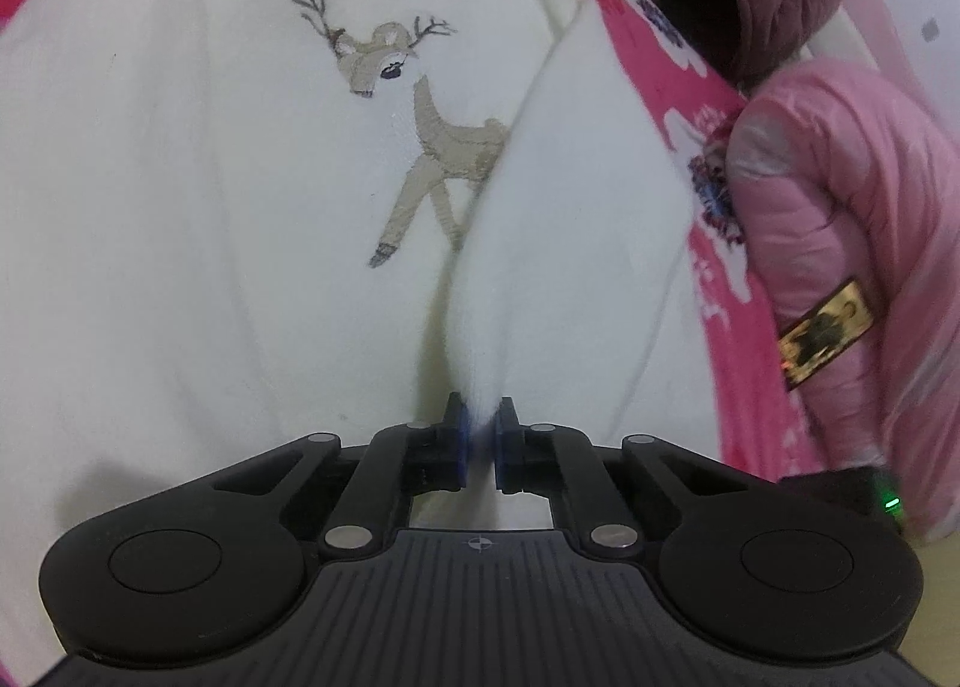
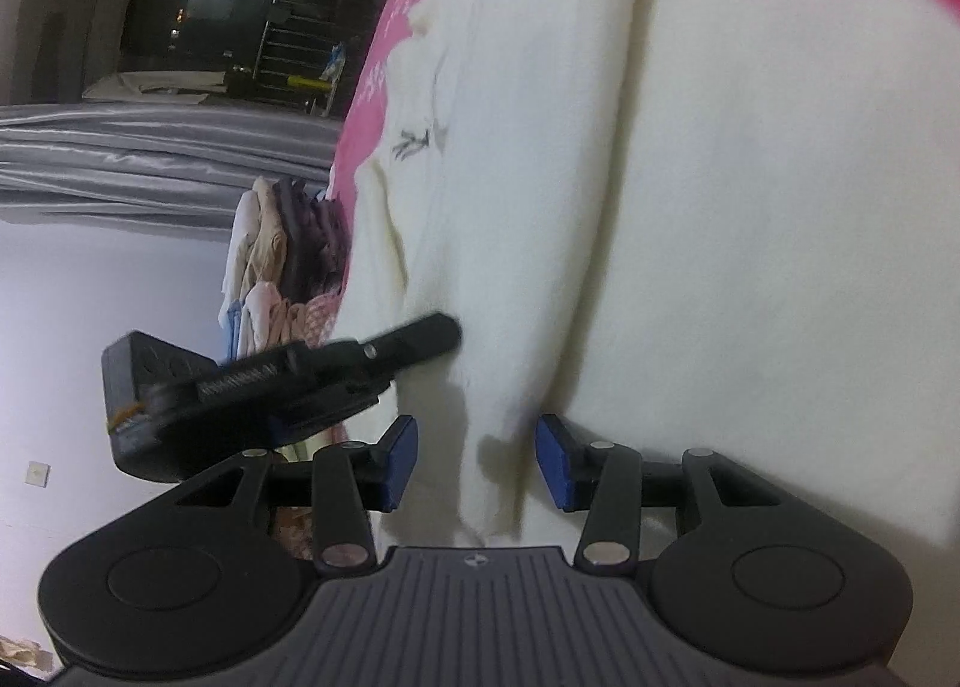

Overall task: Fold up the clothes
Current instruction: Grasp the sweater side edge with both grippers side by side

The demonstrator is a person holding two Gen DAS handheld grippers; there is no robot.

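Left gripper pinches ridge of cream deer-embroidered cotton garment; right gripper half open, fold between pads, untouched.

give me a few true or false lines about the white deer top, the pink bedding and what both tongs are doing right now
1. The left tongs are shut on a pinched ridge of the white fleece top. True.
2. The embroidered animal on that top is a rabbit. False: it is a beige deer with antlers.
3. The right tongs are clamped tight on the cloth. False: their blue pads stand apart, with a fold of the top between them.
4. The top lies on a pink patterned bedspread. True.
5. A green quilted jacket lies beside the top. False: the padded jacket is pink.
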